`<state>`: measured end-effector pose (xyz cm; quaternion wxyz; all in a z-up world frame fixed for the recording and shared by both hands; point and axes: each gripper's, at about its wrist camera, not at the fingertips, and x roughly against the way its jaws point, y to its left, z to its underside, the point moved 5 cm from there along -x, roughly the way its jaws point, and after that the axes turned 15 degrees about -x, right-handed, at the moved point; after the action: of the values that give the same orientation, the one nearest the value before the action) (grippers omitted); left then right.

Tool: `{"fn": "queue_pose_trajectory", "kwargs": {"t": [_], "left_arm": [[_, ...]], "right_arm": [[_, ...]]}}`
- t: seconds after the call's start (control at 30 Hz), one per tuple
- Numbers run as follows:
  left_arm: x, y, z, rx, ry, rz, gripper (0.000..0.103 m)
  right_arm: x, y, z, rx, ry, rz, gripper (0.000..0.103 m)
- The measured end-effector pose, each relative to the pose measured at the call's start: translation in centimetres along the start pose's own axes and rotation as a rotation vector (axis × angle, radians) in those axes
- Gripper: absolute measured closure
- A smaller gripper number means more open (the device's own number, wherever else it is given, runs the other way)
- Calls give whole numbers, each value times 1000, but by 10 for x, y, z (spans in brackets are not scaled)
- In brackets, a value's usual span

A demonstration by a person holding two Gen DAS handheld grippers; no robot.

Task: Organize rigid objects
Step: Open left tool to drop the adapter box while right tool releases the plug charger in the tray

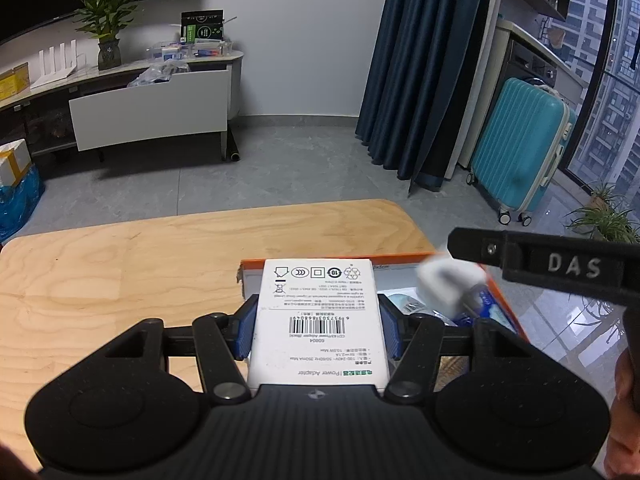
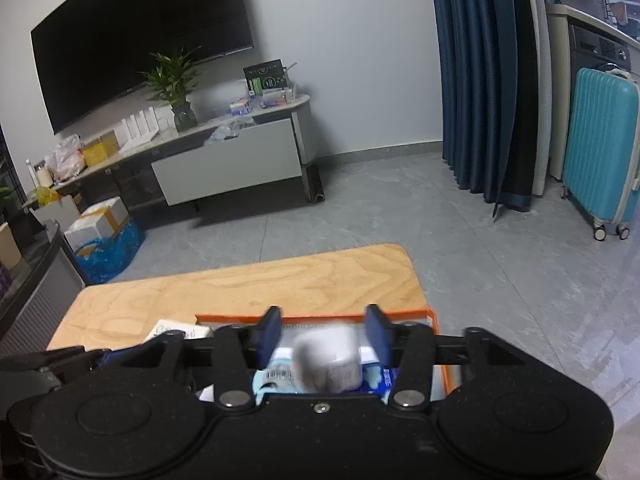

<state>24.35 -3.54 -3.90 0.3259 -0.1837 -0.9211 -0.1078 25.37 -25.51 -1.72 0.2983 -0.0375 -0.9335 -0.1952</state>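
Two tongs work over the surface [image 1: 120, 264]. Left tongs [image 1: 318, 330] clamp a white box [image 1: 318, 312]. Right tongs [image 2: 324, 334] stand parted; a blurred white block [image 2: 326, 360] sits loose between them, above the orange tray [image 2: 434, 320].

blurred: white block [image 2: 326, 362] | hidden: orange box [image 2: 434, 322] contents under claws

Orange-rimmed box [image 1: 400, 259] on wooden table [image 1: 132, 268]
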Motion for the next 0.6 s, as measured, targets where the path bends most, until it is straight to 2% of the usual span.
{"fn": "queue_pose_trajectory", "kwargs": {"t": [0.3, 0.53, 0.57, 0.6], "left_arm": [[-10, 4, 1, 3, 22, 8, 43], [-21, 2, -11, 22, 19, 58, 43], [-23, 3, -12, 28, 28, 68, 40], [-25, 4, -13, 36, 39, 79, 30]], "right_arm": [[46, -15, -4, -24, -130, -3, 41], [72, -30, 4, -64, -172, -4, 39], [74, -32, 6, -67, -172, -3, 39], [76, -32, 7, -65, -171, -5, 39]]}}
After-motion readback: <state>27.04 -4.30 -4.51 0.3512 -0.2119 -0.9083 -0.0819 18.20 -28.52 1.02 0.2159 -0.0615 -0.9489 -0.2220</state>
